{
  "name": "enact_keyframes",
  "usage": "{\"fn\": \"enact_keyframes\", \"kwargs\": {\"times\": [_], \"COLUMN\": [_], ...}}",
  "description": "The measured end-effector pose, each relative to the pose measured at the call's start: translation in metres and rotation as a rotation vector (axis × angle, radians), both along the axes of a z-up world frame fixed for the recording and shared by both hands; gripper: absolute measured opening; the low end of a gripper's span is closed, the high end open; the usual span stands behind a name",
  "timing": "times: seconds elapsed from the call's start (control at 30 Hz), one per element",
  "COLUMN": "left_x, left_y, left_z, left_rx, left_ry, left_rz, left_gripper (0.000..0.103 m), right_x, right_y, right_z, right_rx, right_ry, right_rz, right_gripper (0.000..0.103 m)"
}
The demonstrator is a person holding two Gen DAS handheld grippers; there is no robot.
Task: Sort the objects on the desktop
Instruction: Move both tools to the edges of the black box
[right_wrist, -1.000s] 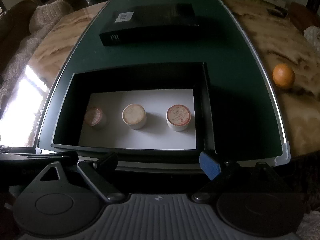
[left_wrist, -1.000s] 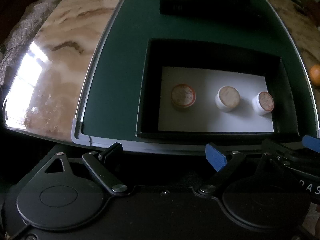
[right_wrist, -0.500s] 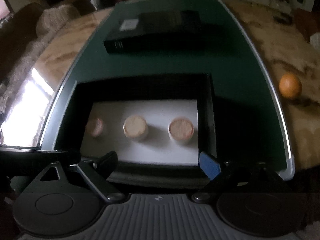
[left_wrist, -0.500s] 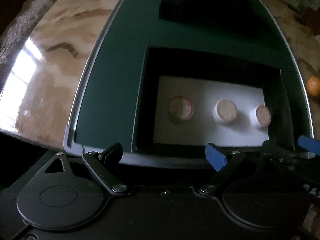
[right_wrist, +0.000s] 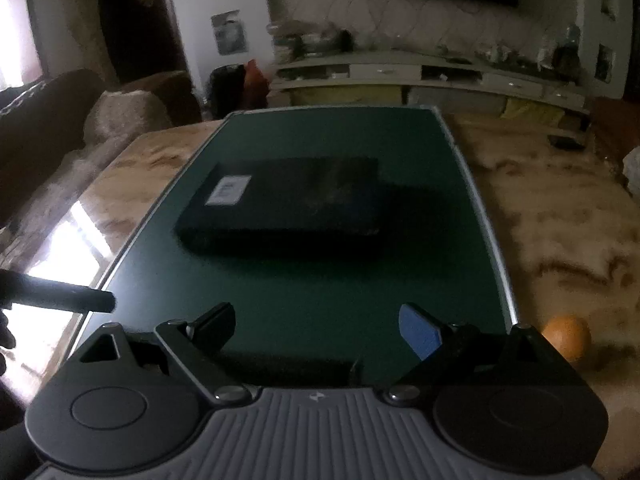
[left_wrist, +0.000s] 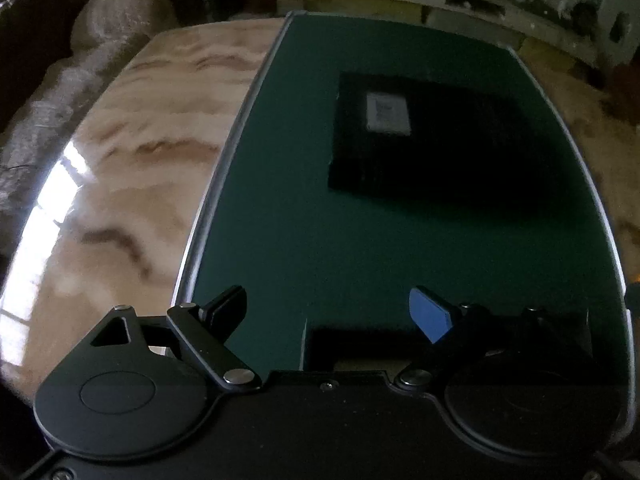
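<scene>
A flat black box lid with a white label [left_wrist: 432, 140] lies on the far part of the green mat [left_wrist: 312, 240]; it also shows in the right wrist view [right_wrist: 292, 200]. The open black box [left_wrist: 360, 344] shows only its far rim, just under my left gripper [left_wrist: 328, 312], which is open and empty. My right gripper [right_wrist: 316, 328] is open and empty above the near part of the mat [right_wrist: 312, 292]. The small round jars are hidden.
An orange [right_wrist: 568, 336] lies on the marble table [right_wrist: 560, 220] right of the mat. A dark rod [right_wrist: 56, 296], part of the left tool, reaches in at the left. A sofa [right_wrist: 60, 128] and a low cabinet [right_wrist: 420, 76] stand beyond the table.
Both grippers have moved forward over the open box and tilted up. The box with its three jars has slid out of view below; the black lid is now central.
</scene>
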State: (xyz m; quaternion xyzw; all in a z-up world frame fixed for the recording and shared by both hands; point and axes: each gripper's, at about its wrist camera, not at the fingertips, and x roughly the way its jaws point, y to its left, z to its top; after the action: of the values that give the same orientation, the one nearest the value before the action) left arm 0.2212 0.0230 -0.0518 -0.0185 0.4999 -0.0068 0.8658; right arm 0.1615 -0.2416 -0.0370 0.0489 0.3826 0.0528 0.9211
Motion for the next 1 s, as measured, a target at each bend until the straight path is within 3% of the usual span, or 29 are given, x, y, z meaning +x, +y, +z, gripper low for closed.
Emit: {"fn": "enact_keyframes", "kwargs": {"times": [0.23,0.47,0.7,0.87,1.0], "left_x": [0.077,0.122,0.158,0.178,0.188], "left_y": [-0.004,0.003,-0.002,-0.001,0.003], "left_z": [-0.024,-0.04,-0.054,-0.066,-0.072], "left_rx": [-0.025,-0.071,-0.133,-0.147,-0.174], "left_ry": [0.014,0.018,0.033,0.051,0.059], "left_rz": [-0.012,0.015,0.003,0.008,0.007], "left_gripper": [0.089,0.089,0.088,0.082,0.083], "right_x": [0.079,0.135,0.171,0.188,0.194], "right_y": [-0.027,-0.04,-0.053,-0.05,-0.046], "right_z": [-0.026,-0.058,-0.076,-0.086,-0.091], "right_rx": [0.04,0.032,0.159,0.151,0.155], "right_ry": [0.009,0.053,0.064,0.087,0.088], "right_rz": [-0.012,-0.037,-0.057,-0.044,-0.032], "right_gripper": [0.09,0.08,0.08,0.079,0.078]}}
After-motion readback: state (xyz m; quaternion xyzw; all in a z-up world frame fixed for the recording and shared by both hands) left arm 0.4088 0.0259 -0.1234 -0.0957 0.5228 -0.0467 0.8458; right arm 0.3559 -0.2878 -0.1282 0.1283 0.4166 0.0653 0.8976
